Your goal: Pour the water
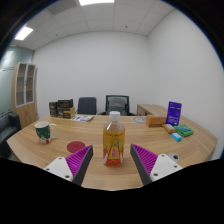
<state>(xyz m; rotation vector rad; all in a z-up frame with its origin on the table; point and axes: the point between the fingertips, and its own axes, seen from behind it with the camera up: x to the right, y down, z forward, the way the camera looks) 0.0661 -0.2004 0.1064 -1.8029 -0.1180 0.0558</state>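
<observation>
Hand-held gripper (112, 160) lines up on a capped bottle, with the pour still to come.

A clear plastic bottle (113, 139) of pale liquid, orange cap on, stands upright on the wooden bench (150, 135) just ahead of and between the two fingers (78, 160); the jaws are spread wide, with a gap at either side of the bottle and neither pad pressing it; a patterned mug (43, 131) waits well apart, beyond the left finger, and a pink coaster (76, 146) lies nearer; a purple box (175, 112) and small packets sit across the bench; by the look of it nothing is done yet; the grasp, the carry to the mug and the pour all remain, and the cap appears still on.
</observation>
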